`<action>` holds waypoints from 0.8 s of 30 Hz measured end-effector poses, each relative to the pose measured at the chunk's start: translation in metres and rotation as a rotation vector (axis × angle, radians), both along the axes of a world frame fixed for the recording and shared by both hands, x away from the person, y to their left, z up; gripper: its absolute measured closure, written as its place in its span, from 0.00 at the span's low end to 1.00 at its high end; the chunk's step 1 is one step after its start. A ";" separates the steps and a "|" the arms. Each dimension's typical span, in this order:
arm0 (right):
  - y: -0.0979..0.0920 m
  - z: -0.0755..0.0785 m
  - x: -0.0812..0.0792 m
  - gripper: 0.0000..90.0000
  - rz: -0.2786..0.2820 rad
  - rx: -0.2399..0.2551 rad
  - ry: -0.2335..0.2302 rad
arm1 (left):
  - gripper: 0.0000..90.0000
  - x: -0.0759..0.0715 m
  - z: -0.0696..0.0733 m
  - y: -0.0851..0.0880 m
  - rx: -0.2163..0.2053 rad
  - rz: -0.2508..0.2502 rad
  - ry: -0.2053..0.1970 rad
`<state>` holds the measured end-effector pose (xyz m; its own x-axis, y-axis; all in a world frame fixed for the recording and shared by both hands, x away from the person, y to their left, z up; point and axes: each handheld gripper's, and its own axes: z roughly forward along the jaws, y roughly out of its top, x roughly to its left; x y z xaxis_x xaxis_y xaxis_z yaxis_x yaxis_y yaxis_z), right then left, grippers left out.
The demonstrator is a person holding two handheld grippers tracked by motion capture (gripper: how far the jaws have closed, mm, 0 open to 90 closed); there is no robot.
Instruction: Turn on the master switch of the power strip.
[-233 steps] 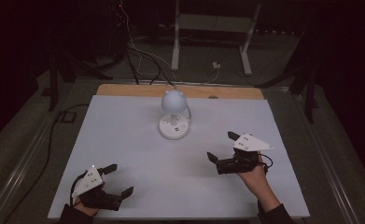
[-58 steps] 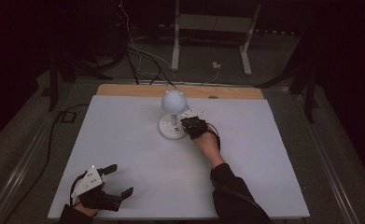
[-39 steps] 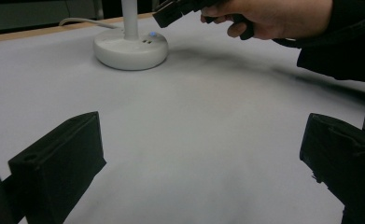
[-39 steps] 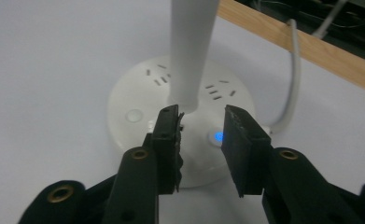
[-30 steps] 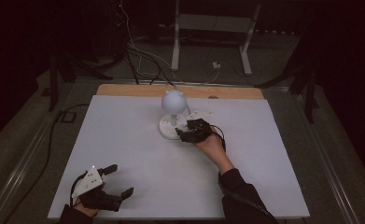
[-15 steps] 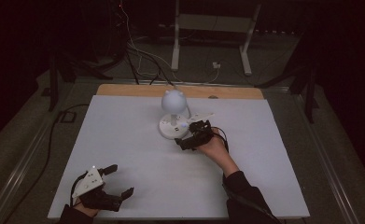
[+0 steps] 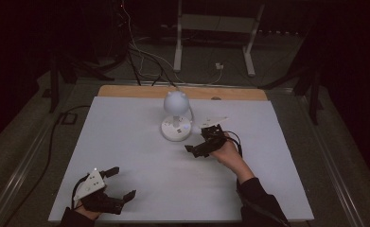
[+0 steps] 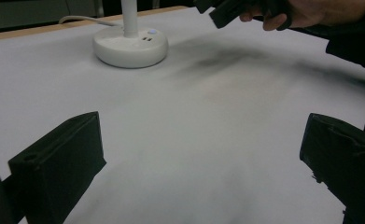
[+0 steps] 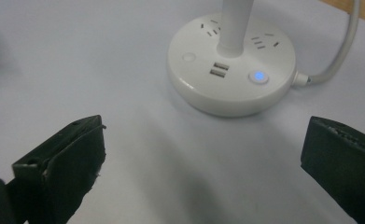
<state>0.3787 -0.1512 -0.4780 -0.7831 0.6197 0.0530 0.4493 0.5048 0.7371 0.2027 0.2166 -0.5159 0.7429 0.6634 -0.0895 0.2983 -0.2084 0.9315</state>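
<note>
A white desk lamp stands at the back middle of the white table, with a globe head [image 7: 175, 100] on a round base [image 7: 175, 128]. The right gripper view looks down on that base [image 9: 231, 79]: socket holes, two USB ports [image 9: 219, 69] and a button lit blue [image 9: 258, 76]. My right gripper [image 7: 198, 142] hovers just right of and in front of the base. Its jaws have just been opening and now stand wide with nothing between them [image 9: 203, 154]. My left gripper [image 7: 121, 183] rests open near the front left edge, jaws wide apart over bare table [image 8: 203, 158].
The lamp's white cable [image 9: 339, 56] runs off the back of the table past a wooden strip [image 7: 182, 92]. Behind the table, cables and a white stand [image 7: 211, 28] lie on the dark floor. The left gripper view catches the lamp base [image 8: 129, 45] and the right hand [image 8: 306, 11].
My right gripper has drawn back from the lamp base toward the front right, and its jaws have spread apart. The left gripper has stayed where it was.
</note>
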 end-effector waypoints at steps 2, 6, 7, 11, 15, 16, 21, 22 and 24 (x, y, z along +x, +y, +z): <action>-0.006 0.001 -0.003 0.00 0.002 0.008 -0.008 | 0.00 0.000 0.000 0.000 0.002 -0.001 0.000; -0.016 0.004 -0.008 0.00 0.008 0.009 0.000 | 0.00 0.000 0.000 0.000 0.001 0.001 0.002; -0.018 0.005 -0.009 0.00 0.010 0.011 0.000 | 0.00 0.000 0.000 0.000 0.001 0.001 0.002; -0.026 0.006 -0.015 0.00 0.015 0.011 0.005 | 0.00 0.000 0.000 0.000 0.001 0.001 0.001; -0.034 0.002 -0.023 0.00 0.009 -0.004 0.000 | 0.00 0.000 0.000 -0.001 0.002 0.000 0.001; -0.036 0.001 -0.025 0.00 0.007 -0.007 0.002 | 0.00 0.000 0.000 -0.001 0.002 0.000 0.001; -0.047 -0.007 -0.035 0.00 0.003 -0.018 0.008 | 0.00 0.000 0.000 -0.001 0.002 0.000 0.001; -0.049 -0.008 -0.037 0.00 0.003 -0.020 0.011 | 0.00 -0.001 0.000 -0.001 0.002 -0.001 0.000; -0.053 -0.011 -0.043 0.00 0.000 -0.021 0.010 | 0.00 -0.001 0.000 -0.001 0.002 -0.001 0.000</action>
